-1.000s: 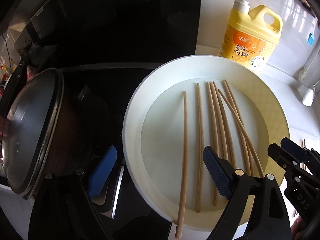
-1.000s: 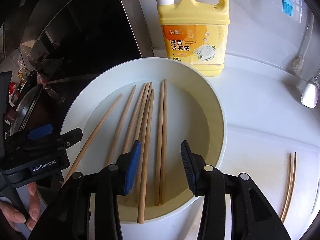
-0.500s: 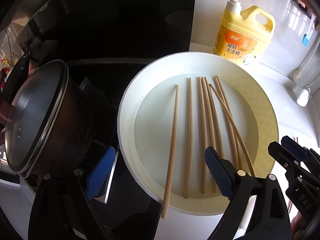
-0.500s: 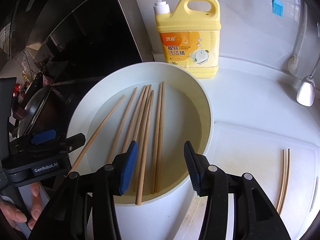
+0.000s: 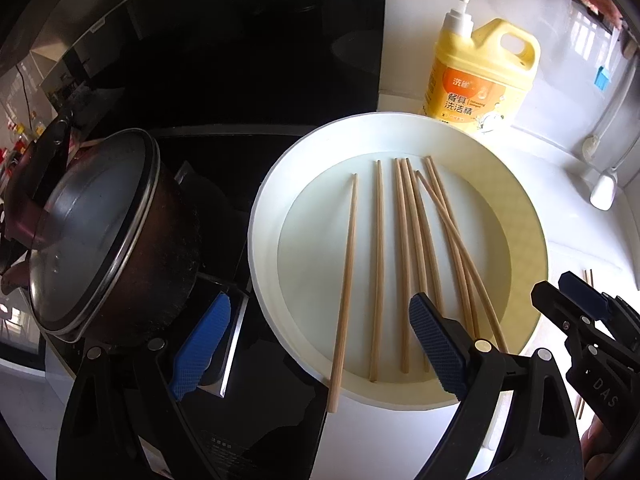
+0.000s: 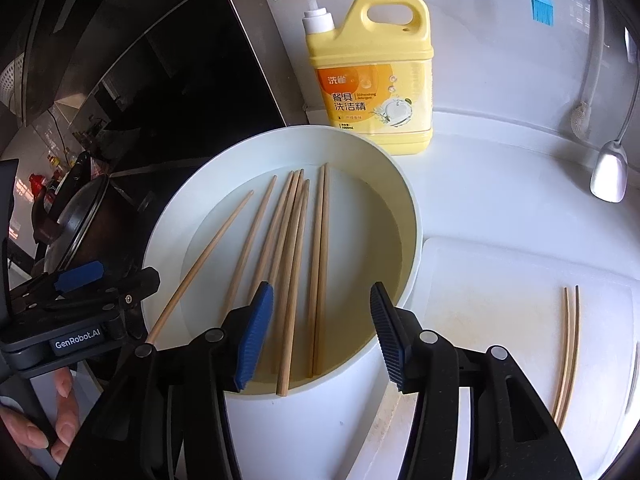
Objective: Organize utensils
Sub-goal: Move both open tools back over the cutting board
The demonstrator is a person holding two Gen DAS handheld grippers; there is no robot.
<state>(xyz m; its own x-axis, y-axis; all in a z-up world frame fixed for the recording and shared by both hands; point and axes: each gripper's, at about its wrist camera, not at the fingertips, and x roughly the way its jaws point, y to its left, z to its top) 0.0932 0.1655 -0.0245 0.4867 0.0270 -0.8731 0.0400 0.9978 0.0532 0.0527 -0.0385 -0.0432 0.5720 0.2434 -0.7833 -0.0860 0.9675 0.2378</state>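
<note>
Several wooden chopsticks (image 5: 404, 260) (image 6: 296, 248) lie side by side in a round white bowl (image 5: 256, 240) (image 6: 160, 240). One chopstick pokes over the near left rim. Two more chopsticks (image 6: 570, 344) rest on a white cutting board (image 6: 500, 300) to the right. My left gripper (image 5: 320, 320) hovers open over the bowl's near left rim, holding nothing. My right gripper (image 6: 320, 332) hangs open above the near ends of the chopsticks and touches none of them. Each gripper shows in the other's view: the right gripper (image 5: 580, 304) and the left gripper (image 6: 100, 280), held by a hand.
A yellow detergent pump bottle (image 5: 476, 80) (image 6: 376, 80) stands behind the bowl. A dark pot with a lid (image 5: 92, 232) sits on the black stove (image 5: 248, 420) left of it. A metal ladle (image 6: 608, 176) and a blue brush (image 6: 542, 6) hang at the white wall on the right.
Both grippers drew back a little from the bowl, so it sits farther off in both views. The right jaws widened slightly. The chopsticks stayed put.
</note>
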